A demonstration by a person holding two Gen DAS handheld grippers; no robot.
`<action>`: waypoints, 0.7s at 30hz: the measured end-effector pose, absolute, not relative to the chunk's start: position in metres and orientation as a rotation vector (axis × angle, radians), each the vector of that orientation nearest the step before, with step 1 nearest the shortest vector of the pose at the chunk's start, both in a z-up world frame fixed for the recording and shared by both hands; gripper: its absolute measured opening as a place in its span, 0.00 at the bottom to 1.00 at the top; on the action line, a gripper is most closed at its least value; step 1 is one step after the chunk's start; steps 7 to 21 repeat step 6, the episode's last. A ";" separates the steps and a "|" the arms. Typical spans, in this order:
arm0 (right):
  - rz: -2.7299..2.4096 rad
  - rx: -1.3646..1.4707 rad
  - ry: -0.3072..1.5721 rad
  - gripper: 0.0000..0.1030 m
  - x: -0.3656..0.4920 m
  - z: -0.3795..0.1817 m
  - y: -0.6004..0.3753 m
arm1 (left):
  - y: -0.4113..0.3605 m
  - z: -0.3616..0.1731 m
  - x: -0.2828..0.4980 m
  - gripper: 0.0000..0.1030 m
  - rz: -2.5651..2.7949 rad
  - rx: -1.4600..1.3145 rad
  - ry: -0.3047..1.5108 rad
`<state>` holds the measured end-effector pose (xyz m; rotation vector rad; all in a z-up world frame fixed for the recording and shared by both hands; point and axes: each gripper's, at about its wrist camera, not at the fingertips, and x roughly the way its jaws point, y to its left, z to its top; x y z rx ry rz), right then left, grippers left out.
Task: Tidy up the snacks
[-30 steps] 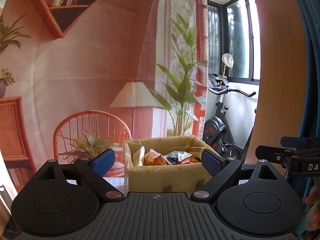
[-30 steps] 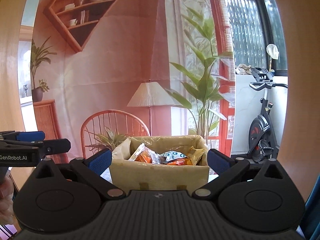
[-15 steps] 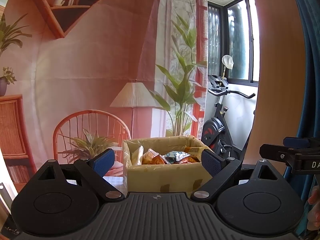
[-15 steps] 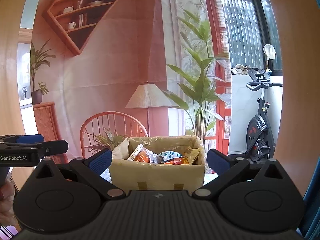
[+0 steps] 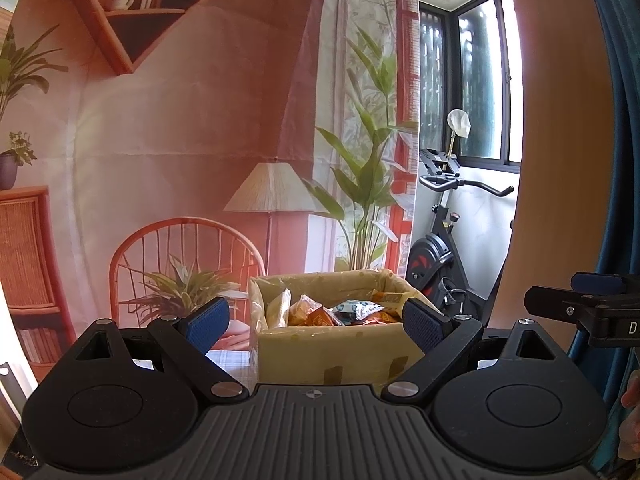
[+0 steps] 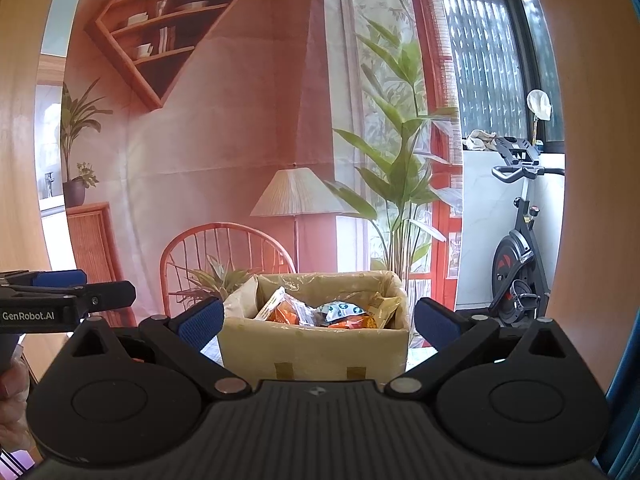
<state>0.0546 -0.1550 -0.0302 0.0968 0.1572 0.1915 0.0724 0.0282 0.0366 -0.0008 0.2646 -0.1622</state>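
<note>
One box (image 6: 316, 346) stands on the table (image 5: 230, 360) ahead of both grippers, holding perhaps four or five snack packets (image 6: 320, 312), too jumbled to count surely; behind it hangs one printed backdrop (image 6: 240, 140), with one exercise bike (image 6: 516, 256) at the right. The left gripper (image 5: 316, 322) and right gripper (image 6: 318, 320) are level, side by side, each with jaws spread wide, grasping nothing.

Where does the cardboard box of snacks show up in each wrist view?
Left wrist view: the cardboard box sits low and just right of centre, between the open left gripper fingers.
Right wrist view: the box sits low at centre, between the open right gripper fingers.
Shared landmark: the exercise bike, to the right of the box in both.
</note>
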 end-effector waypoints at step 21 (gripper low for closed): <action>0.189 0.095 0.162 1.00 0.055 -0.030 -0.153 | 0.027 0.037 0.071 0.92 -0.159 0.005 0.259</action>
